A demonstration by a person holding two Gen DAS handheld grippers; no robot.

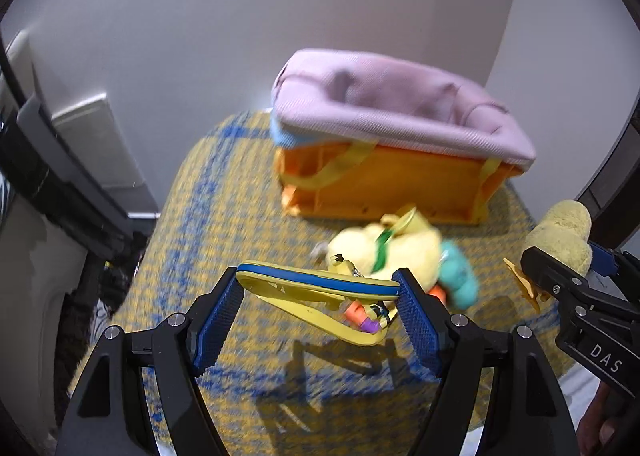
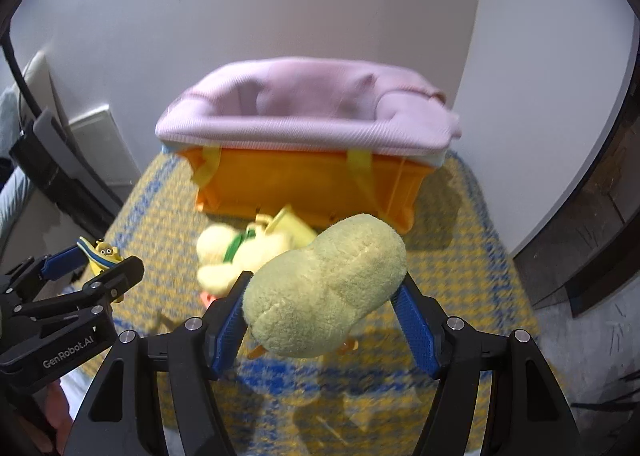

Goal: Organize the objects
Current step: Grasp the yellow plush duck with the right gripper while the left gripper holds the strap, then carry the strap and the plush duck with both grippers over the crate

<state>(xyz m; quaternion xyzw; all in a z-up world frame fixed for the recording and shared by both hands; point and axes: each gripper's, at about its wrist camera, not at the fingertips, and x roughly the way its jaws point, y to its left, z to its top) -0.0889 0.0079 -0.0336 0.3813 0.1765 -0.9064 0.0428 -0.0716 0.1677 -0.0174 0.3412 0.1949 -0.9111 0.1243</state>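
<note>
My left gripper (image 1: 320, 288) is shut on a small yellow and blue sandal (image 1: 316, 282), held above the rug; it also shows in the right wrist view (image 2: 100, 256). My right gripper (image 2: 324, 296) is shut on a pale yellow plush duck (image 2: 324, 288), also held above the rug, and seen in the left wrist view (image 1: 564, 232). An orange basket (image 2: 304, 184) with a pink fabric liner (image 2: 308, 116) stands at the far edge of the rug. A cream plush toy (image 2: 236, 252) with a green ribbon lies just in front of the basket.
A yellow and blue woven rug (image 1: 224, 208) covers the floor. A white wall rises behind the basket. Dark furniture (image 1: 60, 176) stands at the left and a dark wooden edge (image 2: 580, 248) at the right.
</note>
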